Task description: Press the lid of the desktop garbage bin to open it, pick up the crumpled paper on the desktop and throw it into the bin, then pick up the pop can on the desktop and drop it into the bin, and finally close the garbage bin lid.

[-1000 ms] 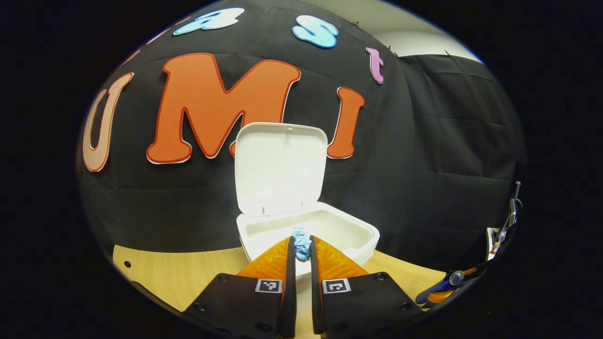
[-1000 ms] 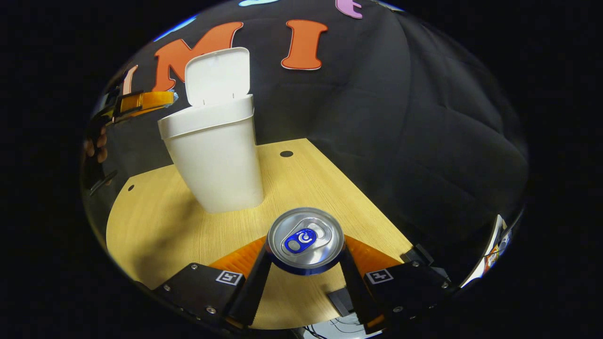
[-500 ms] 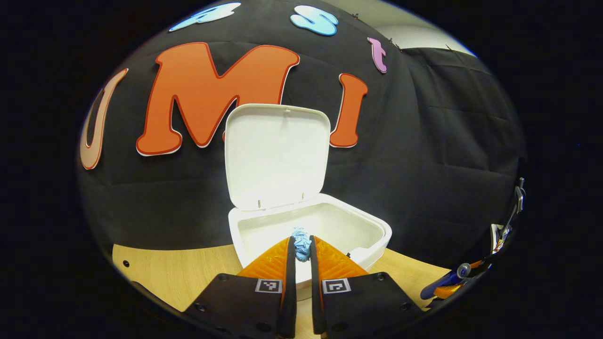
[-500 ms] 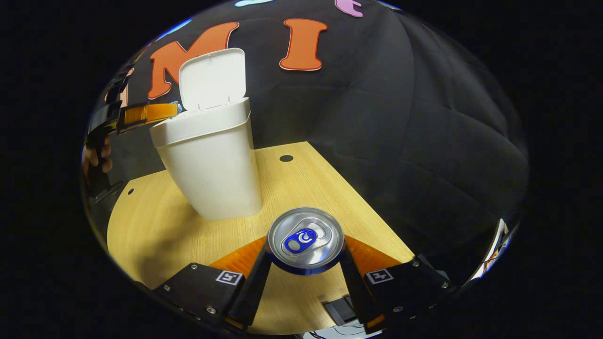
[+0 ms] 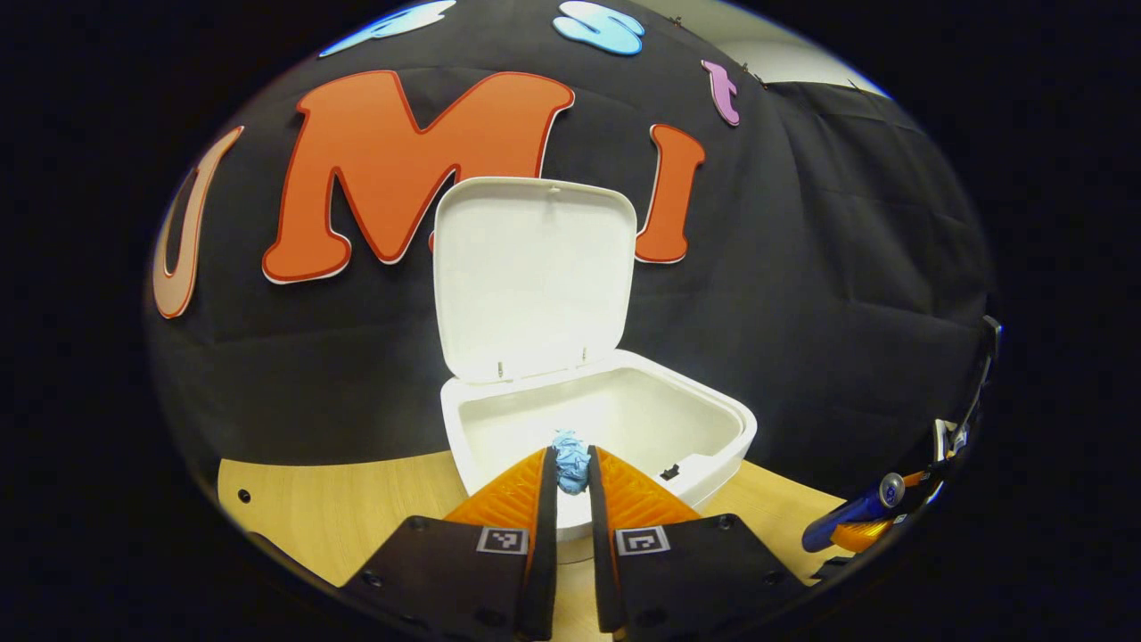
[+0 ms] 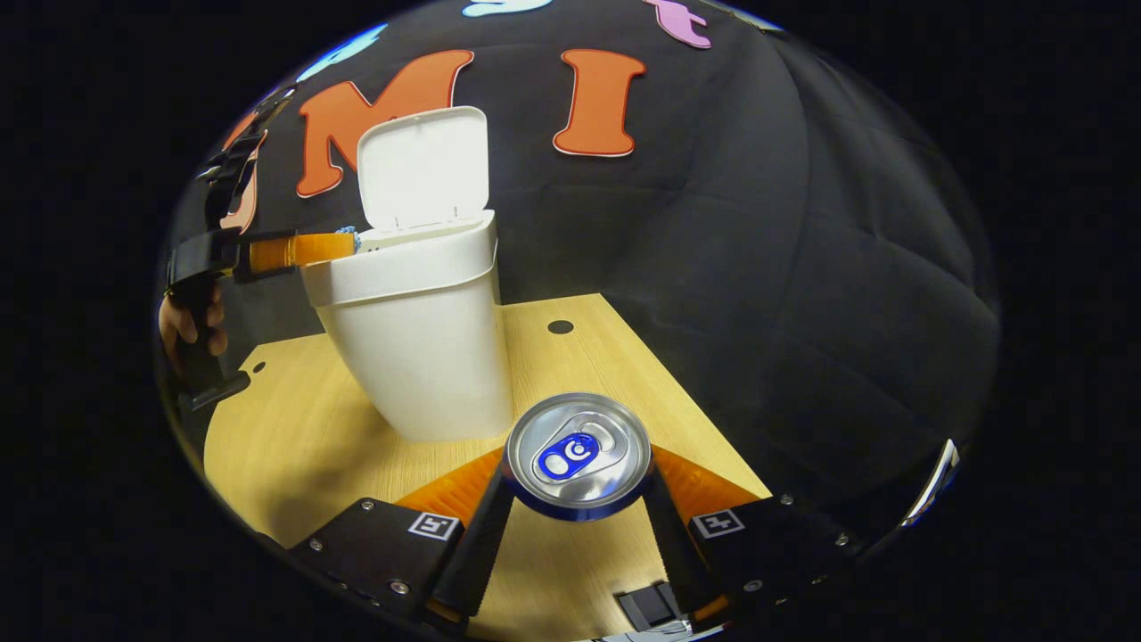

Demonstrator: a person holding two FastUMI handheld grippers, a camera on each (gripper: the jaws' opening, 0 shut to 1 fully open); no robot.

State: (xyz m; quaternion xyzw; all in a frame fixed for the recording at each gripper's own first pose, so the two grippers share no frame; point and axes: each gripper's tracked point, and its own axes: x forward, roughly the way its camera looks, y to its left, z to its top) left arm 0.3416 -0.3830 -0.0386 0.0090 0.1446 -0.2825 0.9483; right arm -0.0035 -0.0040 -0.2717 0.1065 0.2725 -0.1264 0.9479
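The white bin (image 5: 713, 446) stands with its lid (image 5: 533, 276) swung upright. My left gripper (image 5: 570, 456) is shut on the blue crumpled paper (image 5: 570, 471), its fingertips just over the near rim of the bin's mouth. In the right gripper view that left gripper (image 6: 343, 242) reaches in from the left at rim height of the bin (image 6: 419, 339), with the paper (image 6: 348, 235) at its tip. My right gripper (image 6: 579, 474) is shut on the upright pop can (image 6: 578, 455), held above the wooden table (image 6: 294, 437) in front of the bin.
A hand (image 6: 183, 321) holds the left gripper at the far left of the right gripper view. The table has small round holes (image 6: 561, 326) behind the bin. Black cloth walls close the back and right. The can-holding gripper (image 5: 856, 528) shows at the far right of the left gripper view.
My left gripper has moved forward with the paper, so its tips now sit over the bin's rim. The right gripper still holds the can and has shifted slightly toward the bin.
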